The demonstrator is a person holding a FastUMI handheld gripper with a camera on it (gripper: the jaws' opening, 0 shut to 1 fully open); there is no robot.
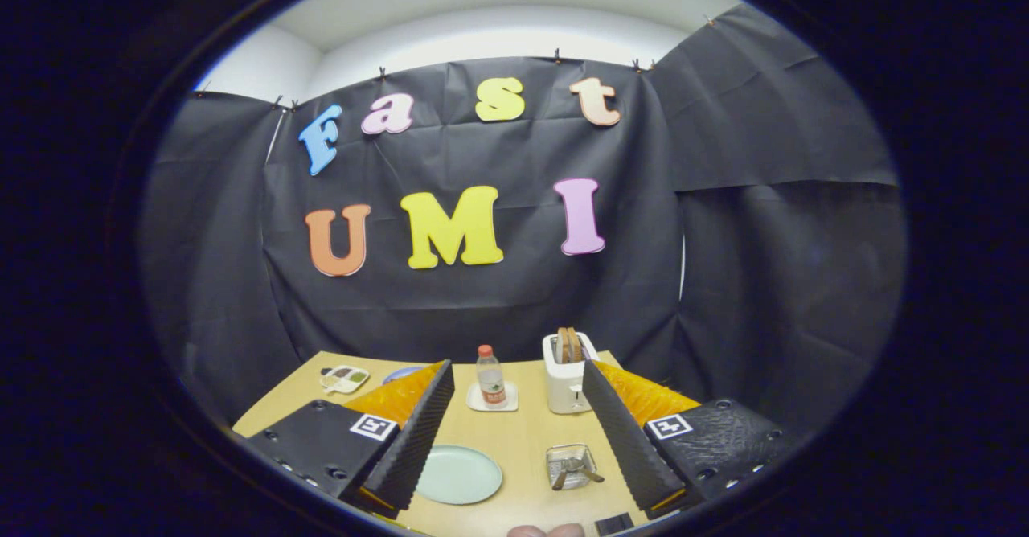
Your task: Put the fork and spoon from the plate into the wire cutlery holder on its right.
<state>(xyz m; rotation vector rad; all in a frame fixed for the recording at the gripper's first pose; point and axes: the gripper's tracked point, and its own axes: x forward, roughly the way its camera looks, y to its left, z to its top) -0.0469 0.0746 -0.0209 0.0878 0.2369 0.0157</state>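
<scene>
Gripper view, places taken from the plate [458, 474]:
Jaws: I see my gripper [514, 432] with its jaws spread wide and holding nothing, one finger on each side of the scene.
Plate: one, pale green, lying flat on the tabletop [522, 440] just ahead of the left finger; I see nothing on it.
Wire cutlery holder: one [570, 465], just to the right of the plate, between the fingers and nearer the right one.
Fork and spoon: I count two handles [572, 471] inside the holder, leaning out over its near rim; one long axis tips toward me and left, the other toward the right. I cannot tell which is the fork and which the spoon.
Bottle: one [489, 376], upright on a white coaster, beyond the plate.
Toaster: one [567, 375], white, beyond the holder, right of the bottle.
Small tray: one [345, 378], far beyond the plate to its left, well apart.
</scene>
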